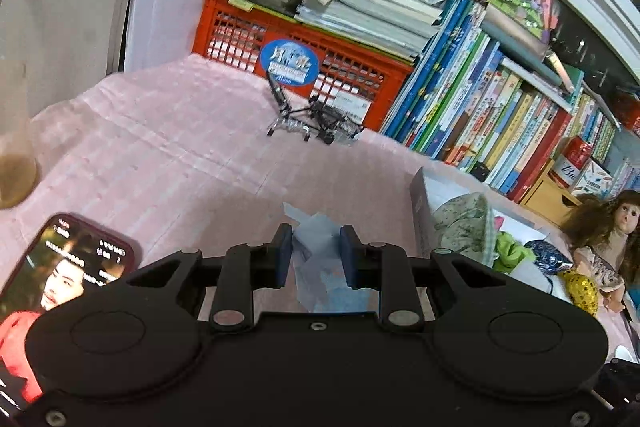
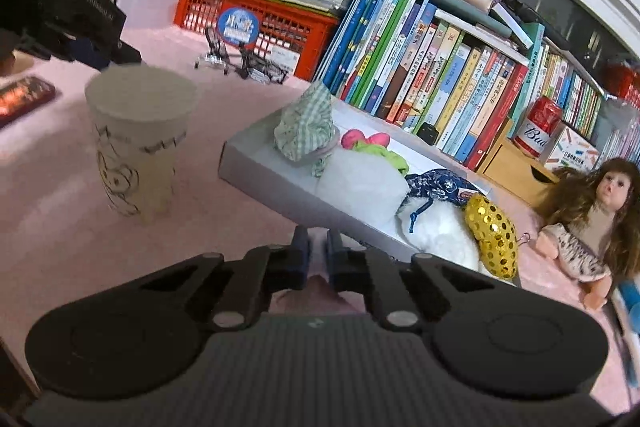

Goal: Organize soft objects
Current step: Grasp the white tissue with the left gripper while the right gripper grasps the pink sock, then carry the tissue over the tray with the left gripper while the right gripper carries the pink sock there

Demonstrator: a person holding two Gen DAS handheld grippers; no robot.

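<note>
My left gripper (image 1: 313, 241) is shut on a pale grey-blue soft cloth (image 1: 320, 259) and holds it above the pink bedding. A shallow grey box (image 2: 264, 171) to its right holds several soft things: a green checked pouch (image 2: 306, 129), a white cloth (image 2: 360, 175), a dark blue patterned bag (image 2: 438, 185), a white plush piece (image 2: 440, 231) and a gold sequin pouch (image 2: 494, 235). The box also shows in the left wrist view (image 1: 420, 211). My right gripper (image 2: 317, 243) is nearly closed and empty, just before the box's near wall.
A paper cup (image 2: 138, 143) stands left of the box. A phone (image 1: 64, 267) lies at the left. A doll (image 2: 592, 223) lies right of the box. A red crate (image 1: 288, 63), stacked books (image 2: 440, 83) and a small wire cart (image 1: 316, 119) line the back.
</note>
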